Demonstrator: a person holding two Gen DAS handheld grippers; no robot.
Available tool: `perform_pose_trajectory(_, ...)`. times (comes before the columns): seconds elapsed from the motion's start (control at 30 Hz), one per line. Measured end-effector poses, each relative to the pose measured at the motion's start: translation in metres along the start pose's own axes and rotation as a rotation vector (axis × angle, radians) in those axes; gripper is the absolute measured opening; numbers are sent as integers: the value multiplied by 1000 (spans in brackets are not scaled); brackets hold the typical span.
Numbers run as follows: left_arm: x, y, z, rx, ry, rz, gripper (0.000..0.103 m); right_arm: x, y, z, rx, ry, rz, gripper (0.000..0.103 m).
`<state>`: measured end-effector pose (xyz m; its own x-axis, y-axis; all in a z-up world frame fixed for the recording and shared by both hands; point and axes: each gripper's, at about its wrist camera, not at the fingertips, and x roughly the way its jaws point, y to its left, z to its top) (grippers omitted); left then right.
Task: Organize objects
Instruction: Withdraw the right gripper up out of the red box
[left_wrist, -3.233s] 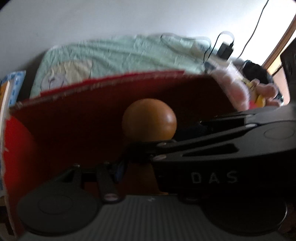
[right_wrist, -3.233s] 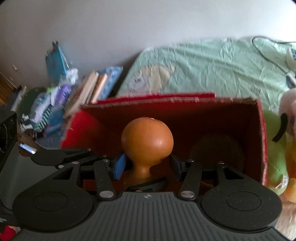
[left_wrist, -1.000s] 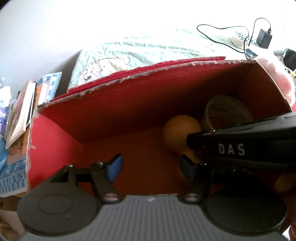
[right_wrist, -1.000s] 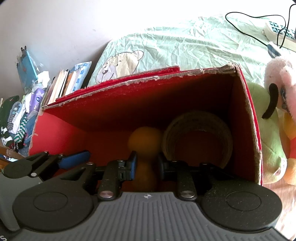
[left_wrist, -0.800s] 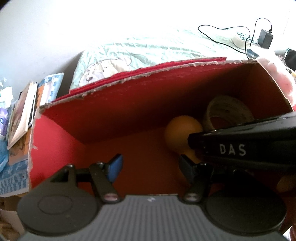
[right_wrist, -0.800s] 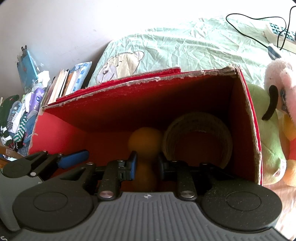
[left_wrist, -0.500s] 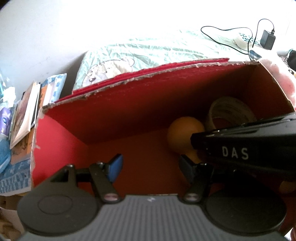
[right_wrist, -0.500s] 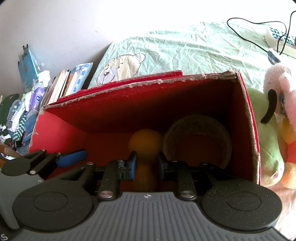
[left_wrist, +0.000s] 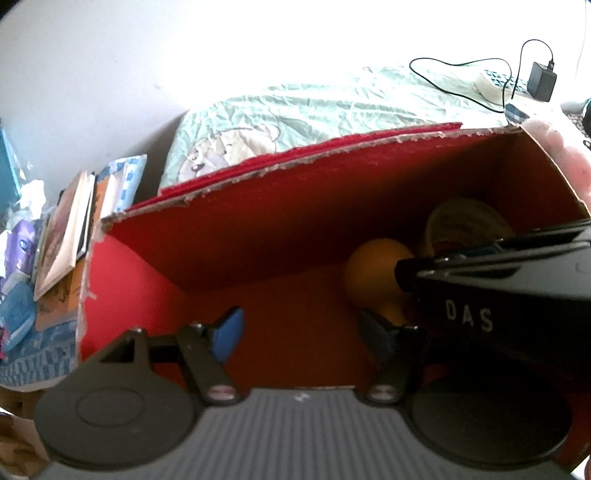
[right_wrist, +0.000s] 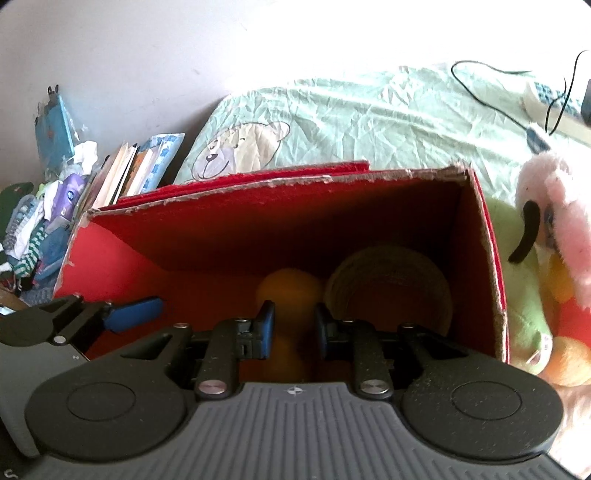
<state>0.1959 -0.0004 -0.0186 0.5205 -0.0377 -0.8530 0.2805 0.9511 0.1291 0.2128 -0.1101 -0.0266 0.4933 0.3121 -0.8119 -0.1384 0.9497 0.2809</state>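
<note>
An open red cardboard box (right_wrist: 258, 229) stands on the bed; it also shows in the left wrist view (left_wrist: 258, 229). Inside it is an orange round-headed wooden piece (right_wrist: 290, 291), also in the left wrist view (left_wrist: 373, 269), next to a round woven basket (right_wrist: 391, 288). My right gripper (right_wrist: 293, 334) reaches down into the box with its jaws narrowly apart on either side of the piece's neck; I cannot tell whether the pads touch it. My left gripper (left_wrist: 299, 325) is open and empty over the box's left half.
A pink and green plush toy (right_wrist: 535, 258) lies against the box's right wall. Books and clutter (right_wrist: 122, 170) are stacked at the left beside the bed. A black charger and cable (left_wrist: 532, 81) lie on the green bear-print sheet (right_wrist: 369, 122) behind the box.
Over three seconds my right gripper lowered the orange piece into the box beside the basket. In the last second its jaws have parted slightly and both views have pulled back a little.
</note>
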Motion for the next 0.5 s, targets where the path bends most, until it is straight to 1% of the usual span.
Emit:
perform_pose_trajectory(0.03, -1, 0, 0, -1, -2, 0, 75, -1, 1, 0, -4, -6, -9, 25)
perform_pose_trajectory(0.07, -2, 0, -1, -2, -3, 3, 76, -3, 2, -1, -12, -17, -35, 29)
perform_pose_trajectory(0.1, -4, 1, -1, -1, -5, 7, 76, -4, 3, -1, -19, -27, -52, 30)
perform_pose_trajectory(0.13, -6, 1, -1, 6, -11, -4, 76, -6, 3, -1, -26, -34, -60, 31)
perform_pose_trajectory(0.3, -19, 7, -3, -5, -27, -2, 78, -17, 5, -2, -19, -57, -51, 32)
perform_pose_trajectory(0.43, -33, 14, -7, -26, -39, -10, 81, -31, 12, -5, -28, -92, -55, 32)
perform_pose_trajectory(0.5, -42, 17, -9, -34, -51, -12, 84, -39, 16, -8, -26, -117, -58, 33)
